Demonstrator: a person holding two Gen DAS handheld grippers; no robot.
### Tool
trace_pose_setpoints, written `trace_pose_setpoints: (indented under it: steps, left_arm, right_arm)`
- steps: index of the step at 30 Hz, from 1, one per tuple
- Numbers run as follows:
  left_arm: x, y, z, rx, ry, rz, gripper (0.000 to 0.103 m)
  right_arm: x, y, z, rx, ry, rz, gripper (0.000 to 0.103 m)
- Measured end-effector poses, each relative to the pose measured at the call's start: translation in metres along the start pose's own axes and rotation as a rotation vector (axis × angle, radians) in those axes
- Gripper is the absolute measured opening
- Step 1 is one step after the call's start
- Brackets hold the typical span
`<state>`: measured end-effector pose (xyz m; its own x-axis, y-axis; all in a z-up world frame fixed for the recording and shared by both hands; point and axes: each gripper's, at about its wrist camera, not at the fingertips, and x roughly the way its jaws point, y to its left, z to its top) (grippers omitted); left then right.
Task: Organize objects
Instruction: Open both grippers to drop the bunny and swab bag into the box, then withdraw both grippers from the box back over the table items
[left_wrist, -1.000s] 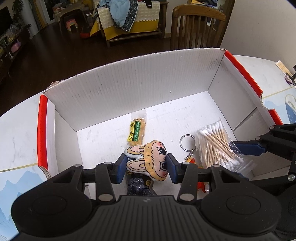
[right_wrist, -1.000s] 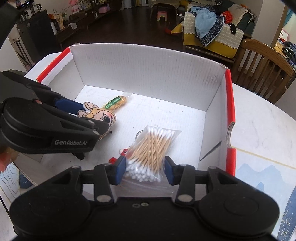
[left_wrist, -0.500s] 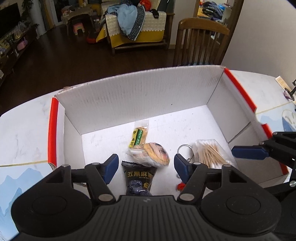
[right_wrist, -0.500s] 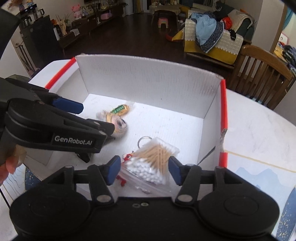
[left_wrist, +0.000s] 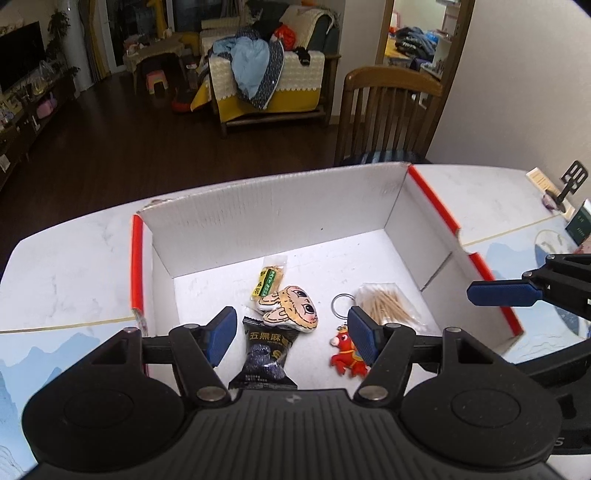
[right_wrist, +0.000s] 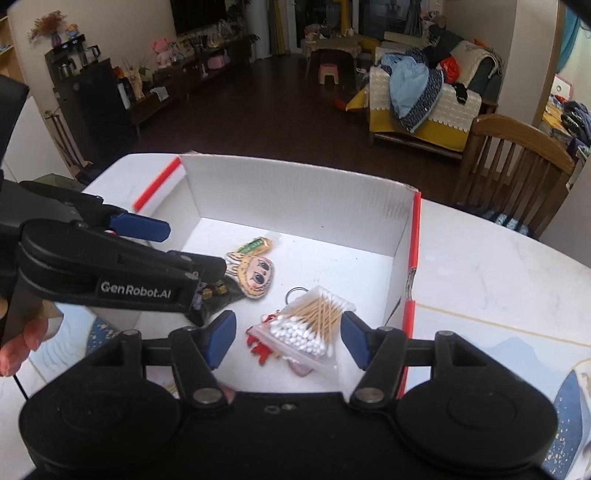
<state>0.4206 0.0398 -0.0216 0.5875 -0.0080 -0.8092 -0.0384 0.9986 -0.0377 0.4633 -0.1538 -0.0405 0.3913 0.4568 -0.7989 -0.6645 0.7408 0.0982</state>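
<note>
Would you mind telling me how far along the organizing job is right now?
Done: five items lie in the white box: plush face charm, cotton swab bag, red keychain, black snack packet, yellow snack. In hand: nothing; the left hand-held gripper and right hand-held gripper have just been opening, both empty. Left: no other loose item shows.

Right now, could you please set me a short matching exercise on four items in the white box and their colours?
Things:
1. snack packet
2. horse keyring
3. cotton swabs
4. plush head

Colours:
A. red
B. tan with big dark eyes
C. black with white print
D. wooden sticks, white tips

Pairs: 1-C, 2-A, 3-D, 4-B
</note>
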Motion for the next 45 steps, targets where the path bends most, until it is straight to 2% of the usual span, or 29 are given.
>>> trace_pose_setpoints:
  steps: [10, 25, 27, 31, 38, 42, 45]
  left_arm:
    - [-0.048, -0.007, -0.024, -0.006, -0.053, -0.022, 0.065]
    - [-0.117, -0.012, -0.078, 0.031, -0.139, 0.015, 0.066]
    - [-0.124, -0.013, -0.083, 0.031, -0.145, 0.017, 0.073]
    - [-0.137, -0.017, -0.095, 0.042, -0.159, 0.004, 0.074]
    - [-0.152, -0.019, -0.116, -0.002, -0.165, -0.025, 0.080]
    - [-0.160, -0.020, -0.129, -0.024, -0.177, -0.029, 0.084]
    - [-0.166, -0.020, -0.140, -0.035, -0.194, -0.033, 0.085]
  right_arm:
    - [-0.049, 0.010, -0.013, 0.019, -0.078, 0.025, 0.063]
    - [-0.103, 0.031, -0.048, 0.020, -0.218, 0.027, 0.071]
    - [-0.107, 0.033, -0.054, 0.015, -0.223, 0.028, 0.078]
    - [-0.116, 0.035, -0.069, 0.013, -0.221, 0.050, 0.083]
    - [-0.133, 0.041, -0.095, 0.003, -0.231, 0.055, 0.094]
    - [-0.144, 0.043, -0.108, 0.008, -0.269, 0.056, 0.102]
    - [-0.150, 0.045, -0.120, 0.010, -0.320, 0.038, 0.103]
